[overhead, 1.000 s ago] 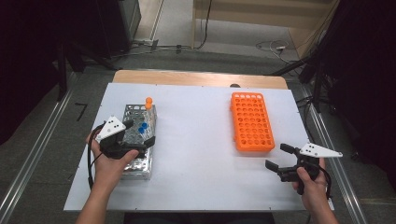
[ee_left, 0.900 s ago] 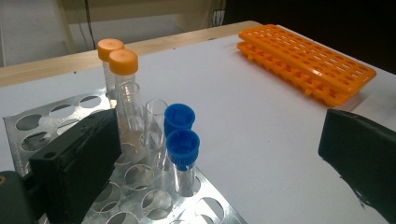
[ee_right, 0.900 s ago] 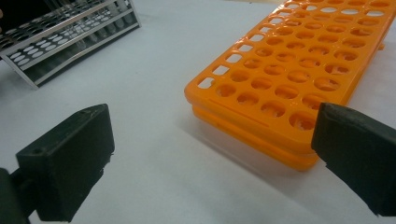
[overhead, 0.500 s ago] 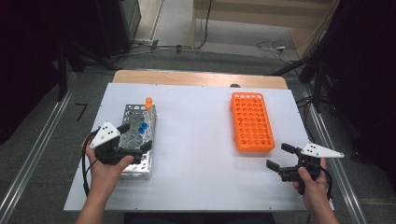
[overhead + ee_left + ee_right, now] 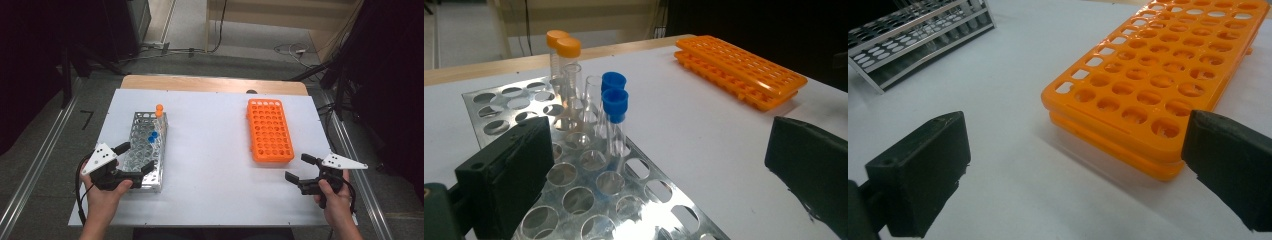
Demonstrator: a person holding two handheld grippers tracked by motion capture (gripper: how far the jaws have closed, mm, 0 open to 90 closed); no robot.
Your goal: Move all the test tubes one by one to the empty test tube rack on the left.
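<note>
A metal tube rack [image 5: 141,165] stands at the table's left. It holds two orange-capped tubes [image 5: 159,109] at its far end and two blue-capped tubes [image 5: 153,136] nearer the middle. My left gripper [image 5: 135,157] hovers open over the rack's near end, nothing between its jaws. From the left gripper view the blue-capped tubes [image 5: 614,100] stand just ahead of the open gripper [image 5: 659,165]. An empty orange rack [image 5: 270,131] lies at the right. My right gripper [image 5: 298,167] is open just beyond that rack's near right corner, and the orange rack [image 5: 1168,65] shows ahead of it.
The white table top [image 5: 210,150] has bare room between the two racks. A wooden strip [image 5: 210,84] runs along the far edge. Cables lie on the floor beyond. The metal rack [image 5: 913,35] shows far off in the right gripper view.
My left gripper has drawn back a little along the metal rack toward the near edge, still open. The right gripper has barely moved.
</note>
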